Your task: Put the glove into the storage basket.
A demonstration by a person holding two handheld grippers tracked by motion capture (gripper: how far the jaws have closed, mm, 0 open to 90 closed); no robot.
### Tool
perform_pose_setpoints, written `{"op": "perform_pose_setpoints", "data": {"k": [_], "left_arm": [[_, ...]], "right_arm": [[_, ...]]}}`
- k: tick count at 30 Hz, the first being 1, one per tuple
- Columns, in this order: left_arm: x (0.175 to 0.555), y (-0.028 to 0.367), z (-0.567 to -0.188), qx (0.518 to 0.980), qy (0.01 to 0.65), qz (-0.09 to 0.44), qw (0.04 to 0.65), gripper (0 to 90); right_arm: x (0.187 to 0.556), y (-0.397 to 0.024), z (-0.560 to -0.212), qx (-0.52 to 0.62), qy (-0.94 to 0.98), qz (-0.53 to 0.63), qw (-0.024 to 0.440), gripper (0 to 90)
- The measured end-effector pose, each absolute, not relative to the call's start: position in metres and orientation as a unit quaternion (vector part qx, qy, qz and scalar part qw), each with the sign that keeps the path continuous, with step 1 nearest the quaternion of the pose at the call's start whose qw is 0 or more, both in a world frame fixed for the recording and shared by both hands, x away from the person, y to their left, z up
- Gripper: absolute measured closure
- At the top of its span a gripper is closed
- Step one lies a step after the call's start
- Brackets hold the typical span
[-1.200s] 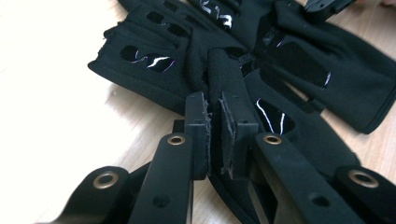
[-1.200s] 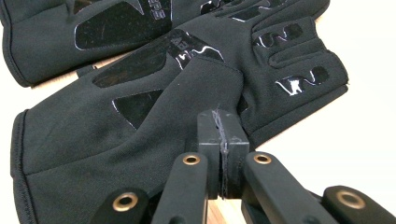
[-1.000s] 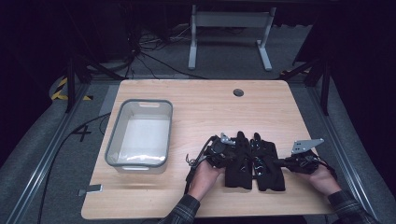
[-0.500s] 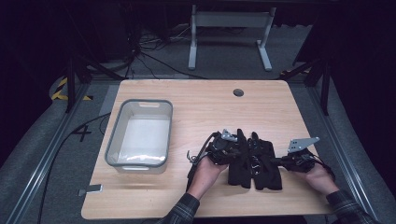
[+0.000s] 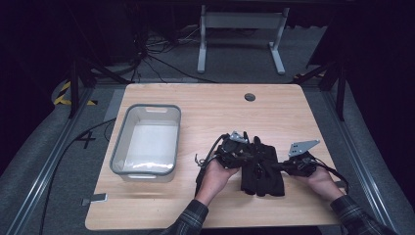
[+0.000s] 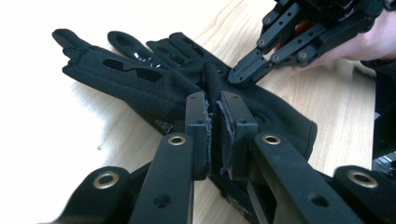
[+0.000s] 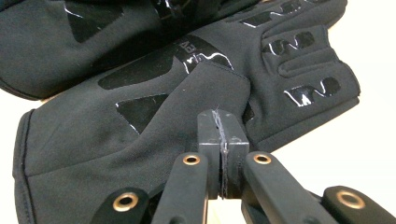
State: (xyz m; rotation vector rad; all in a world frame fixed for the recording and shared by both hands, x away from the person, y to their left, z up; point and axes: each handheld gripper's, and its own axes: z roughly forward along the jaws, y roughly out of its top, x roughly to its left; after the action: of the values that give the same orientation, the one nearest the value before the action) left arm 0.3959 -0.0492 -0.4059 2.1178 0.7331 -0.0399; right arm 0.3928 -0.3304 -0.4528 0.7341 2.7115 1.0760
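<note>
Since a second ago the right gripper [image 5: 283, 166] has slid inward toward the gloves [image 5: 262, 169]; the left gripper [image 5: 242, 155] has hardly shifted. The gloves lie on the table [image 5: 205, 103], at 4 o'clock from its centre, well apart from the bin [image 5: 147, 139] at 9 o'clock.

Left jaws: clamped on a raised fold of the upper glove [image 6: 140, 79], fabric pinched between the pads. Right jaws: pressed together, tips at the edge of the lower glove [image 7: 140, 135]; we cannot tell if any cloth is caught.

Progress, our reading: early. One grip made, both gloves flat on the wood, bin empty; lifting and placing remain.

View differences: the left gripper view shows the pinched fold and the right gripper [image 6: 245, 72] touching the glove beyond it. The right gripper view shows glossy palm print. The high view alone gives the bin.
</note>
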Motion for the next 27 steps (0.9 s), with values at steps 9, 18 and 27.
{"op": "perform_pose_setpoints", "data": {"k": [9, 18, 27], "left_arm": [[0.400, -0.057, -0.406, 0.852, 0.293, -0.018, 0.434, 82.5], [0.404, -0.072, -0.408, 0.854, 0.288, -0.021, 0.432, 81.8], [0.407, -0.087, -0.408, 0.857, 0.283, -0.014, 0.430, 81.6]], "right_arm": [[0.399, -0.316, -0.454, 0.232, 0.902, 0.360, 0.062, 90.0], [0.399, -0.316, -0.454, 0.232, 0.901, 0.361, 0.061, 90.0], [0.396, -0.332, -0.445, 0.242, 0.894, 0.371, 0.071, 90.0]]}}
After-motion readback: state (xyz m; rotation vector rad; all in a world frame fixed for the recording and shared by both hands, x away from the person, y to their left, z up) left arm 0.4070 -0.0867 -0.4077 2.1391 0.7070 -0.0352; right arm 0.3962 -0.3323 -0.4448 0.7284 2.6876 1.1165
